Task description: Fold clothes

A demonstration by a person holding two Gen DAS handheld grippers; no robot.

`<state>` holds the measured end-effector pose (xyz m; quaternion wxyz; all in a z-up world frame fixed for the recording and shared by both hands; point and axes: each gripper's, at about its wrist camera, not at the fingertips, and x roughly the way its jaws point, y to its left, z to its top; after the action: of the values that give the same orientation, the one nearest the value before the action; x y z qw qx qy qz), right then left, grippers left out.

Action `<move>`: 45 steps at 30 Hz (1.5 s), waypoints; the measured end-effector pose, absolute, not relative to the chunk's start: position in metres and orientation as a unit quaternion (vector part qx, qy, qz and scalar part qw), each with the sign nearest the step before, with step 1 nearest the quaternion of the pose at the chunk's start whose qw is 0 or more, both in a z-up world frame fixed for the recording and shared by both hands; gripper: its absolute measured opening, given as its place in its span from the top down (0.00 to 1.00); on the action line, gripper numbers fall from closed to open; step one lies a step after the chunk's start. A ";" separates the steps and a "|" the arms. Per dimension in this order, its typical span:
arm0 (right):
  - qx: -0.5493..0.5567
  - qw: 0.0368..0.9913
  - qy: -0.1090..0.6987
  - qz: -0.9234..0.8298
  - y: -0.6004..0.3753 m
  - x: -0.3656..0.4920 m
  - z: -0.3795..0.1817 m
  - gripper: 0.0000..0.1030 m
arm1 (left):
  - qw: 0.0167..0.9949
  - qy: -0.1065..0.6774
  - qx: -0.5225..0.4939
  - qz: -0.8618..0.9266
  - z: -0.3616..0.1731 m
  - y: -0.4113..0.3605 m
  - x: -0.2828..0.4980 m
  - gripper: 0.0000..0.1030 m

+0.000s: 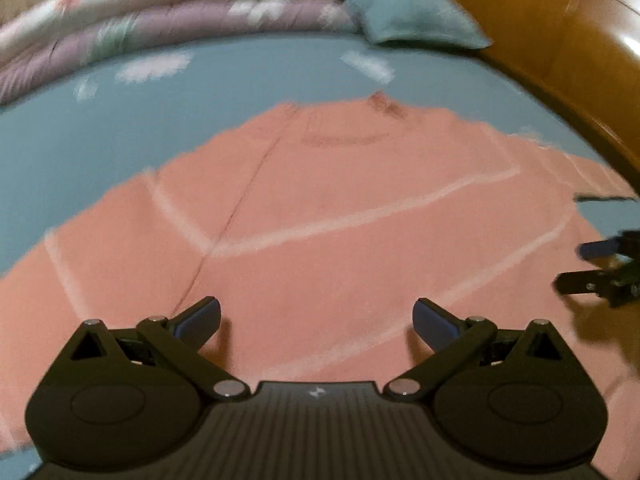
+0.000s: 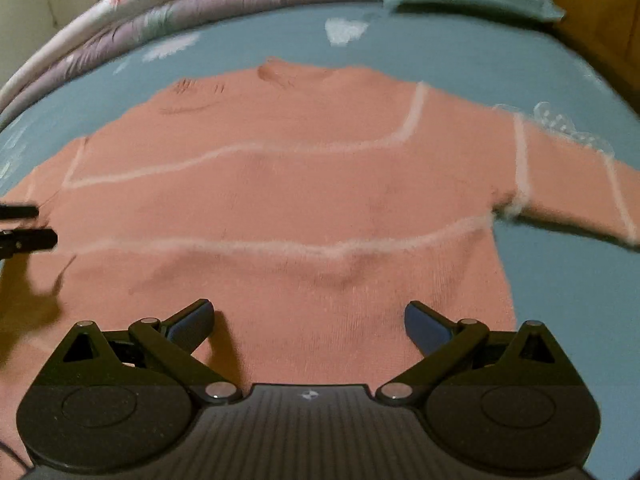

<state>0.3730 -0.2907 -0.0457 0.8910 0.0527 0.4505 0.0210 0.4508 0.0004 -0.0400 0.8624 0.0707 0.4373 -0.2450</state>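
Observation:
A pink knit sweater (image 1: 320,208) with pale white stripes lies spread flat on the blue bed sheet (image 1: 100,132), neck away from me. In the right wrist view the same sweater (image 2: 280,200) shows its right sleeve (image 2: 576,184) stretched out to the side. My left gripper (image 1: 316,320) hovers open over the sweater's lower body, nothing between its fingers. My right gripper (image 2: 308,322) is open too, above the hem area. The right gripper's fingers (image 1: 596,268) show at the right edge of the left wrist view, and the left gripper's fingers (image 2: 24,228) at the left edge of the right wrist view.
A rolled floral quilt (image 1: 160,20) in pink and mauve lies along the far side of the bed. A blue pillow (image 1: 408,12) sits at the far right corner against a wooden headboard (image 1: 560,40). Bare sheet (image 2: 568,300) lies right of the sweater.

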 end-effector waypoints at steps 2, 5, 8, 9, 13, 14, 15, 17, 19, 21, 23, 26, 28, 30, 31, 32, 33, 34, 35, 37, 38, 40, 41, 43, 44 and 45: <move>0.022 0.893 0.450 0.017 -0.282 0.370 -0.048 0.00 | 0.861 0.442 0.074 -0.240 -0.047 0.008 0.443 0.01; 0.018 0.894 0.447 0.016 -0.281 0.368 -0.049 0.00 | 0.859 0.440 0.082 -0.250 -0.049 0.019 0.424 0.01; 0.015 0.897 0.442 0.015 -0.281 0.367 -0.050 0.00 | 0.860 0.432 0.073 -0.262 -0.032 0.029 0.412 0.01; 0.014 0.898 0.441 0.013 -0.281 0.366 -0.050 0.00 | 0.867 0.420 0.067 -0.259 -0.026 0.035 0.413 0.01; 0.012 0.901 0.434 0.002 -0.276 0.368 -0.050 0.00 | 0.894 0.396 0.041 -0.206 -0.018 0.063 0.442 0.01; 0.012 0.901 0.434 0.000 -0.276 0.367 -0.050 0.00 | 0.898 0.397 0.033 -0.188 -0.021 0.071 0.453 0.01; 0.012 0.901 0.433 -0.001 -0.275 0.367 -0.050 0.00 | 0.899 0.403 0.025 -0.170 -0.027 0.081 0.462 0.01; 0.012 0.902 0.433 -0.004 -0.274 0.367 -0.050 0.00 | 0.897 0.421 0.006 -0.135 -0.040 0.101 0.478 0.01; 0.013 0.902 0.432 -0.007 -0.273 0.366 -0.050 0.00 | 0.897 0.421 -0.012 -0.130 -0.047 0.120 0.476 0.02; 0.014 0.903 0.430 -0.011 -0.273 0.366 -0.050 0.00 | 0.897 0.420 -0.028 -0.134 -0.046 0.134 0.465 0.01; 0.015 0.904 0.428 -0.014 -0.272 0.366 -0.051 0.00 | 0.894 0.426 -0.041 -0.131 -0.045 0.145 0.453 0.01; 0.016 0.902 0.431 -0.020 -0.271 0.368 -0.050 0.00 | 0.895 0.423 -0.057 -0.132 -0.034 0.166 0.450 0.01; 0.016 0.900 0.435 -0.022 -0.270 0.369 -0.049 0.00 | 0.902 0.412 -0.064 -0.111 -0.031 0.188 0.457 0.01; 0.017 0.899 0.437 -0.024 -0.270 0.369 -0.048 0.00 | 0.901 0.415 -0.099 -0.080 -0.031 0.217 0.466 0.01; 0.018 0.899 0.437 -0.025 -0.270 0.368 -0.048 0.00 | 0.892 0.425 -0.135 -0.078 -0.038 0.236 0.470 0.01; 0.018 0.899 0.437 -0.026 -0.270 0.367 -0.047 0.00 | 0.881 0.434 -0.172 -0.076 -0.044 0.255 0.475 0.01; 0.018 0.899 0.437 -0.026 -0.270 0.367 -0.047 0.00 | 0.872 0.437 -0.206 -0.076 -0.049 0.273 0.477 0.02; 0.018 0.899 0.437 -0.026 -0.270 0.367 -0.047 0.00 | 0.871 0.427 -0.230 -0.082 -0.050 0.287 0.473 0.02; 0.018 0.899 0.436 -0.026 -0.270 0.366 -0.047 0.00 | 0.872 0.419 -0.240 -0.079 -0.049 0.298 0.468 0.01; 0.018 0.900 0.435 -0.025 -0.270 0.366 -0.047 0.00 | 0.876 0.426 -0.224 -0.040 -0.048 0.318 0.462 0.02; 0.018 0.900 0.435 -0.025 -0.270 0.367 -0.048 0.00 | 0.876 0.431 -0.216 -0.023 -0.048 0.328 0.460 0.02; 0.019 0.899 0.436 -0.025 -0.270 0.368 -0.048 0.00 | 0.872 0.434 -0.224 0.002 -0.049 0.348 0.458 0.02; 0.019 0.899 0.437 -0.025 -0.270 0.368 -0.047 0.00 | 0.871 0.433 -0.233 0.014 -0.046 0.356 0.457 0.02; 0.018 0.897 0.440 -0.025 -0.270 0.369 -0.047 0.00 | 0.876 0.423 -0.228 0.041 -0.036 0.364 0.457 0.02; 0.019 0.897 0.441 -0.026 -0.269 0.369 -0.046 0.00 | 0.880 0.417 -0.222 0.049 -0.031 0.365 0.459 0.02; 0.019 0.896 0.442 -0.026 -0.269 0.369 -0.046 0.00 | 0.882 0.414 -0.220 0.045 -0.029 0.366 0.462 0.02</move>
<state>0.3693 -0.2693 -0.0463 0.8964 0.0186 0.4421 -0.0261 0.4619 0.3663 -0.0289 0.8823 -0.2198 0.4138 0.0449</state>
